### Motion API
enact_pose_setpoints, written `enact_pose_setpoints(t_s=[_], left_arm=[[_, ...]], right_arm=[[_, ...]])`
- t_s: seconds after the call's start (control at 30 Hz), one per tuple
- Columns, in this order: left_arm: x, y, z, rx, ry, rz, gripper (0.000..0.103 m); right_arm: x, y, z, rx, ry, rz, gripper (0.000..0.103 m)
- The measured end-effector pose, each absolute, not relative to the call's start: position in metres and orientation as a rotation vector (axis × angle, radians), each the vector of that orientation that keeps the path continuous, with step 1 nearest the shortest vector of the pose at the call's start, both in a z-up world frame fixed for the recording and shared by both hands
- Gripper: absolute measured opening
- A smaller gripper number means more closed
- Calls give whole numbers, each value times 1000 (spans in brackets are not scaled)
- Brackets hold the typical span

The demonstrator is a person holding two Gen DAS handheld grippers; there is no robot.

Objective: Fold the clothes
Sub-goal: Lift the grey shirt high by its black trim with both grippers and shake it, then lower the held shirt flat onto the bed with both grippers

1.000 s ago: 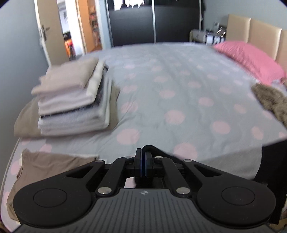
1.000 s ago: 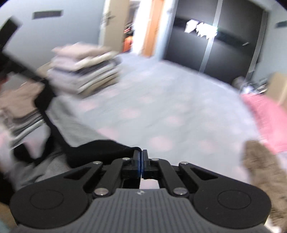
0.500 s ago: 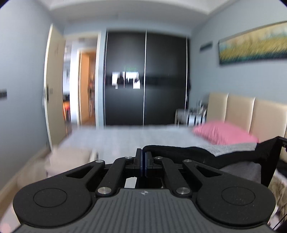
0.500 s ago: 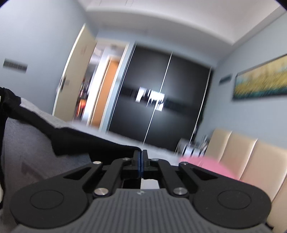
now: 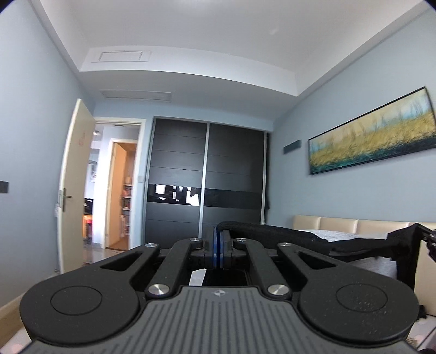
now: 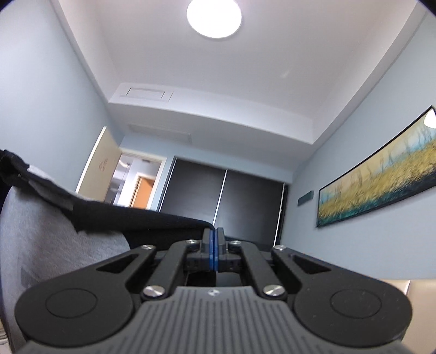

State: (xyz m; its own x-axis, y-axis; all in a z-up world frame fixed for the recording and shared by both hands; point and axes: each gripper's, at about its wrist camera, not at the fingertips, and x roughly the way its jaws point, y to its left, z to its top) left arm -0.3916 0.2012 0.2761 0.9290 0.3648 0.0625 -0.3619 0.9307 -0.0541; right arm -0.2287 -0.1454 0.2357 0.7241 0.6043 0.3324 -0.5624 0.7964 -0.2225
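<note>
A grey garment with a black edge band (image 5: 286, 234) hangs stretched in the air between both grippers. My left gripper (image 5: 218, 245) is shut on one end of the black band, which runs off to the right. In the right wrist view the same garment (image 6: 54, 245) spreads to the left, grey cloth below a black band (image 6: 152, 217). My right gripper (image 6: 214, 245) is shut on the band's other end. Both grippers are tilted upward, facing the wardrobe and ceiling. The bed surface and the folded stack are out of view.
A dark sliding wardrobe (image 5: 204, 185) stands ahead. An open door (image 5: 73, 185) is at the left. A long painting (image 5: 370, 136) hangs on the right wall above a beige headboard (image 5: 340, 224). A round ceiling lamp (image 6: 214, 16) is lit overhead.
Both grippers have lifted and tilted up with the garment held between them. The bed, the pink pillow and the folded stack have dropped out of view.
</note>
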Motion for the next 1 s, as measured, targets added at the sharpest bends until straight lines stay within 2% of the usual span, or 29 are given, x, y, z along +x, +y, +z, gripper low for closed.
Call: enact_pose_setpoints(t_s=[0.13, 0.27, 0.67, 1.0], left_arm=[[-373, 208, 266, -44, -31, 359, 1], [-329, 233, 236, -67, 104, 361, 1], [-143, 325, 73, -112, 549, 415, 1], [-21, 376, -68, -102, 817, 395, 1]], right_arm=[[-210, -134, 228, -115, -358, 637, 1], [-169, -102, 206, -159, -248, 642, 1], [3, 24, 65, -385, 188, 656, 1], [141, 119, -68, -515, 504, 651, 1]])
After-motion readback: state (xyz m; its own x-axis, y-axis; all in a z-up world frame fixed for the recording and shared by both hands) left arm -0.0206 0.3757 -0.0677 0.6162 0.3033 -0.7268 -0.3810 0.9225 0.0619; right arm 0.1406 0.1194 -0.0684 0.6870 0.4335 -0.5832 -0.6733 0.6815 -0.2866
